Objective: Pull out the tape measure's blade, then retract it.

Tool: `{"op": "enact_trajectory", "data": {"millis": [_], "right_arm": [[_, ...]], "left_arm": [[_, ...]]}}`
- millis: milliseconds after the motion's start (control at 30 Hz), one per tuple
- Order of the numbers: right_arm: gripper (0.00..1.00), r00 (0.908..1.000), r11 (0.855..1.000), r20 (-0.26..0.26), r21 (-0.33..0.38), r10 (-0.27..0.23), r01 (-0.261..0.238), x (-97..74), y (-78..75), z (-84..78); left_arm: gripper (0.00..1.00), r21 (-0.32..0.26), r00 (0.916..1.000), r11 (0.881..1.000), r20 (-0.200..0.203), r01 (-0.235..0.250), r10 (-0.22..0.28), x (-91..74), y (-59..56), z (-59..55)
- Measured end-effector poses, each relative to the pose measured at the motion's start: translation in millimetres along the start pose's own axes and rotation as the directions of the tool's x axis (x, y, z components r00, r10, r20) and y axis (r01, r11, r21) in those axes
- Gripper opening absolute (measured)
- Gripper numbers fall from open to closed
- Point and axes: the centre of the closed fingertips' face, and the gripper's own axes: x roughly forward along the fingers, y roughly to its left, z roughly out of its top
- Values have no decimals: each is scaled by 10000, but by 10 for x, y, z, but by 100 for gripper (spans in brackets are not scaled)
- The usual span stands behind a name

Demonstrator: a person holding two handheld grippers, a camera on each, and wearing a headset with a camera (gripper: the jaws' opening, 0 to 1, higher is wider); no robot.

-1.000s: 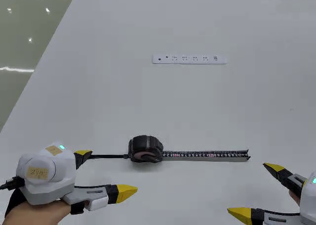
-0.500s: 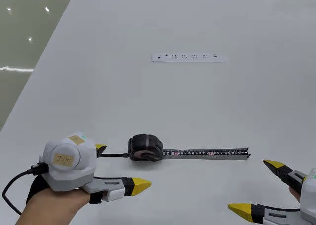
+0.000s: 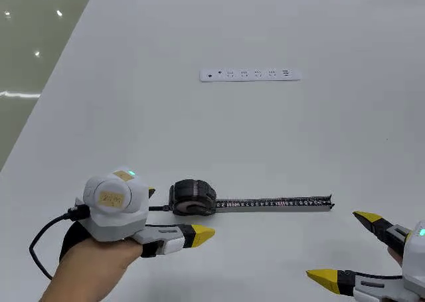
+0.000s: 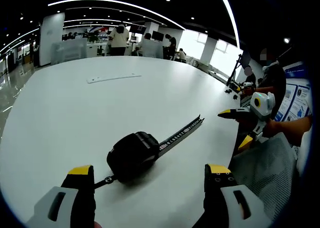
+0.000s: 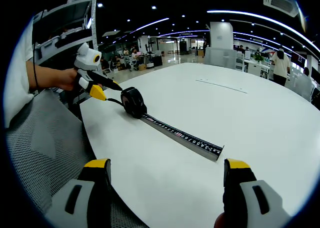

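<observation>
A black tape measure case lies on the white table, its blade drawn out to the right and flat on the surface. My left gripper is open just left of the case, one yellow tip in front of it and the other behind. In the left gripper view the case sits ahead between the open fingers of my left gripper, and the blade runs away to the right. My right gripper is open near the blade's end, apart from it. The right gripper view shows the blade and case beyond my right gripper.
A white power strip lies farther back on the table. The table's left edge borders a glossy floor. Several people stand in the distant room.
My left gripper has moved right and closer to the case, now straddling its left end. The tape measure and my right gripper have stayed in place.
</observation>
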Motion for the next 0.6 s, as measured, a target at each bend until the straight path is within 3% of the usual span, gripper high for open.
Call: {"op": "enact_trajectory", "data": {"millis": [133, 300, 600], "right_arm": [[89, 10000, 10000, 12, 23, -50, 50, -17, -27, -8], [89, 10000, 10000, 22, 37, -48, 48, -11, -38, -7], [89, 10000, 10000, 61, 65, -24, 24, 18, -56, 10]], "left_arm": [[87, -245, 9998, 9995, -67, -205, 203, 69, 21, -22], [85, -269, 9994, 9996, -329, -122, 113, 148, -13, -91], [82, -681, 9998, 9975, -76, -197, 192, 210, -1, -46]]}}
